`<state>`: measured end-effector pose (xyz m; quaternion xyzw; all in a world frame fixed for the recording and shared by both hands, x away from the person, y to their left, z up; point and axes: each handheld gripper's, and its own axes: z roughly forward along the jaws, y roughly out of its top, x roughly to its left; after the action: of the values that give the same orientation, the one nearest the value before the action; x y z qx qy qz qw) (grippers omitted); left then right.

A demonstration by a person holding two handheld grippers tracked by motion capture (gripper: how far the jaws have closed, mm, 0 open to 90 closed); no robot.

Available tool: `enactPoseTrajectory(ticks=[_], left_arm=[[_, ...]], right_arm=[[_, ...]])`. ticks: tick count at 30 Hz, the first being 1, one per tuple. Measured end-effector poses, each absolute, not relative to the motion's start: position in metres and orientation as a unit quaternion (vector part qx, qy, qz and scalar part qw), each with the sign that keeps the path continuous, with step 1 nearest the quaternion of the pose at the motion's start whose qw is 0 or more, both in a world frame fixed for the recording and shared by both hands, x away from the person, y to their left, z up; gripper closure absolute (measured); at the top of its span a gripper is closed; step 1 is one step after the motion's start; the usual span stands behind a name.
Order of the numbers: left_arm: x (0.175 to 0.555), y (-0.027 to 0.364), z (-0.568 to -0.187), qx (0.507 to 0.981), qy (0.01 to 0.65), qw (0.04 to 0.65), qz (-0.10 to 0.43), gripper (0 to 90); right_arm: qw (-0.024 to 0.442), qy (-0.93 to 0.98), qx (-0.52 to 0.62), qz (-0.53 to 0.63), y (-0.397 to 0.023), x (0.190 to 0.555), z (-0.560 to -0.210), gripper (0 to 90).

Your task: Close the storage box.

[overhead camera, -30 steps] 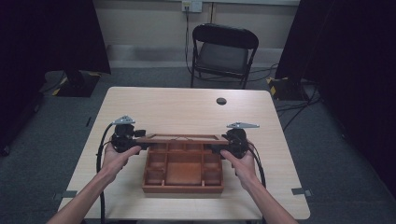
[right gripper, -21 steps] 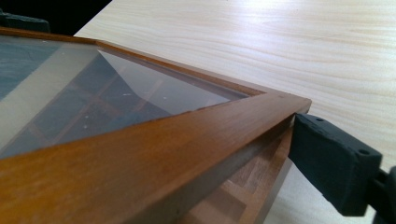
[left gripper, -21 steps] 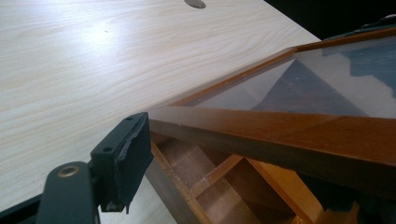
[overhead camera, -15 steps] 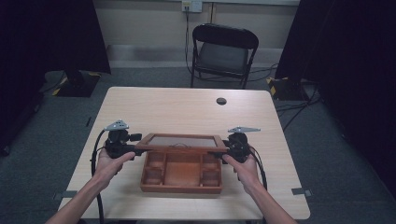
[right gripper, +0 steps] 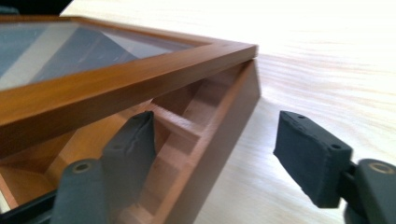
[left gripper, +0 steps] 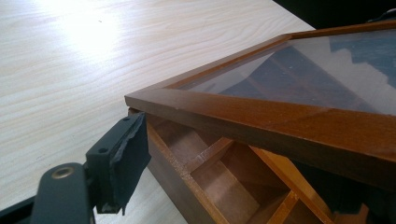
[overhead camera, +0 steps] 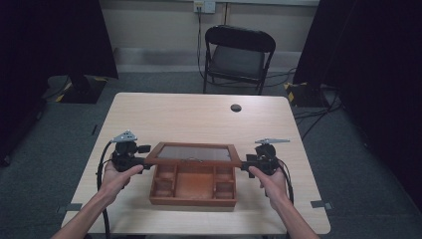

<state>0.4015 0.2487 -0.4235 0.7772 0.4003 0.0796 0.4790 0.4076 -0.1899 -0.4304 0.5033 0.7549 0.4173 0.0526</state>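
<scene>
The box [overhead camera: 192, 191] stands on the near half of the table [overhead camera: 174, 114], toward 6 o'clock. Its glass lid [overhead camera: 194, 153] was lying almost flat one second ago and is now tilted up at the front, with the far edge down like a hinge side; so I judge the opening is under way but the lid is not yet upright.

The left tongs [overhead camera: 145, 162] are at 9 o'clock of the box, and their jaws have just been opening. In the left gripper view one pad [left gripper: 123, 158] is outside the box corner and the other jaw is in shadow under the lid; they stand apart and clamp nothing.

The right tongs [overhead camera: 245, 165] are at 3 o'clock, and their jaws have just been closing. The side wall [right gripper: 219, 126] is between them, but the outer pad [right gripper: 310, 156] is away from it; released too. The lid seems to rest on the inner jaws.

The table is bare toward 12 o'clock, so the lid has room to swing; only a small dark disc [overhead camera: 236, 107] lies at 1 o'clock, well apart. The near table edge is close behind the box.
</scene>
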Motion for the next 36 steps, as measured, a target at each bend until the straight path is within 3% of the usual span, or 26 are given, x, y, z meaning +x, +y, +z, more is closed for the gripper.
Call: enactPoseTrajectory(ticks=[8, 17, 19, 24, 36], left_arm=[[0.4, 0.25, -0.425, 0.776, 0.407, 0.475, 0.081, 19.5], [0.398, 0.25, -0.425, 0.781, 0.402, 0.471, 0.082, 20.0], [0.398, 0.25, -0.425, 0.782, 0.402, 0.469, 0.08, 20.0], [0.394, 0.25, -0.427, 0.781, 0.408, 0.466, 0.082, 20.2], [0.392, 0.25, -0.43, 0.788, 0.406, 0.457, 0.075, 20.3]], right_arm=[[0.056, 0.761, 0.491, 0.42, -0.197, 0.411, -0.421, 38.2], [0.073, 0.758, 0.496, 0.416, -0.204, 0.412, -0.419, 40.2], [0.083, 0.747, 0.499, 0.431, -0.209, 0.412, -0.412, 45.1], [0.089, 0.741, 0.478, 0.463, -0.2, 0.409, -0.391, 46.7], [0.033, 0.774, 0.361, 0.52, -0.145, 0.4, -0.346, 71.2]])
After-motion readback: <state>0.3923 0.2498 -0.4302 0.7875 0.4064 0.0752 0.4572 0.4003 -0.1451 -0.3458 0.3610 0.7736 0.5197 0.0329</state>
